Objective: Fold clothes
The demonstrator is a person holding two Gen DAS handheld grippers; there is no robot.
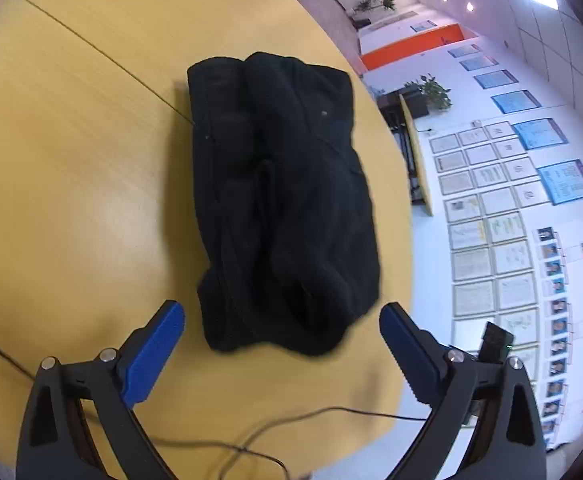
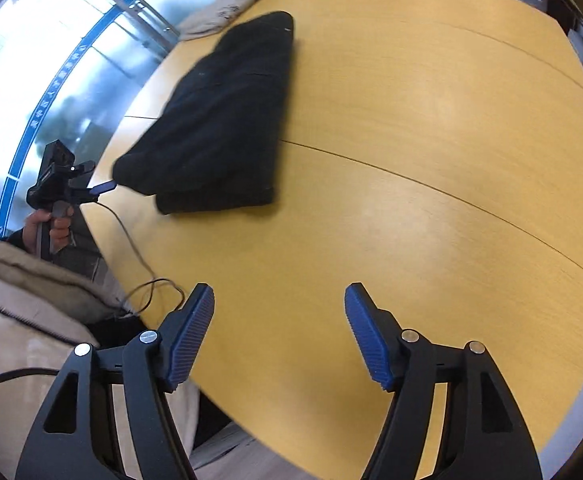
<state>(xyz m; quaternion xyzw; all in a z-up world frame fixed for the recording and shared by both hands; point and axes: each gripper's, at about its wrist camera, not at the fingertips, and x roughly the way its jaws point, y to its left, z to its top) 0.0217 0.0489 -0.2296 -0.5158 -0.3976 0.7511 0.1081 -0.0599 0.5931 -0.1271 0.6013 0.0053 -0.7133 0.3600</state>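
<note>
Through my left wrist camera, the black garment [image 1: 279, 204] is lying folded on the yellow bench [image 1: 71, 160], its long axis running straight away from me. My left tool [image 1: 281, 330] is hovering at its near end, spread wide and gripping nothing.

Through my right wrist camera, my right tool [image 2: 279, 320] is hanging over bare bench [image 2: 411, 160], gaping and holding nothing. The garment [image 2: 219, 120] is lying ahead to the left, bundled and thick, beside a thin cable [image 2: 139, 256].
</note>
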